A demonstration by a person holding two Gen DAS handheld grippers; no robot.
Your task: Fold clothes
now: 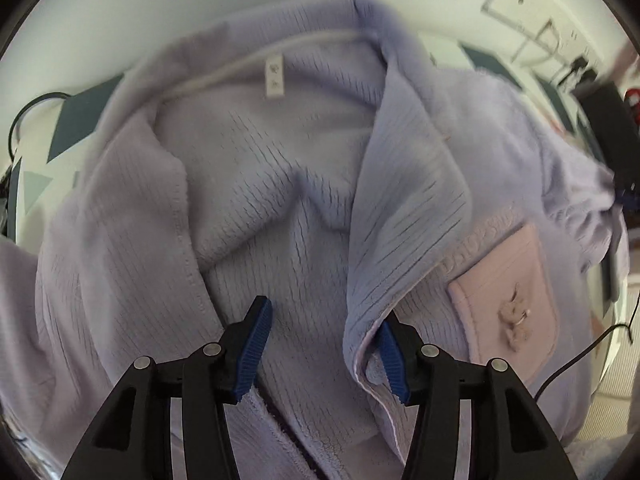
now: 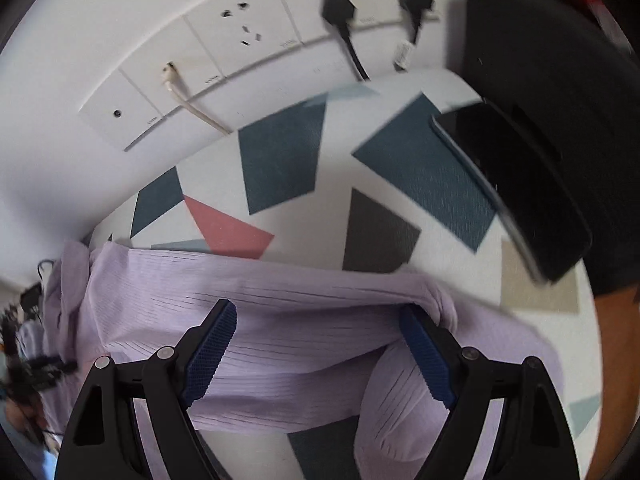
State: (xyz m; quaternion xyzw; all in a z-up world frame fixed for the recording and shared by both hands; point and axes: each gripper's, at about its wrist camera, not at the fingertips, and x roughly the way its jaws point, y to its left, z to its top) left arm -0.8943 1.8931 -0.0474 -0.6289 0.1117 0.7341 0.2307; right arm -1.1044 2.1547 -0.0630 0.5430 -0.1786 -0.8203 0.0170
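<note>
A lilac ribbed fleece jacket (image 1: 260,200) lies open on the patterned tablecloth (image 1: 76,120), inside up, with its white neck label (image 1: 274,78) at the top. A pink chest pocket (image 1: 508,292) shows at the right. My left gripper (image 1: 324,312) points down over the jacket, jaws apart; the turned-over front flap (image 1: 408,200) ends right by the right fingertip, and the pads press on nothing. In the right wrist view my right gripper (image 2: 318,309) stands wide open just above a lilac sleeve (image 2: 280,300) that lies across the cloth.
The tablecloth (image 2: 280,160) has blue, pink and grey shapes. A black flat device (image 2: 520,184) lies at its right edge against a dark block. Wall sockets (image 2: 240,40) with two black plugs (image 2: 338,8) run behind the table. A thin black cable (image 1: 580,352) trails at the right.
</note>
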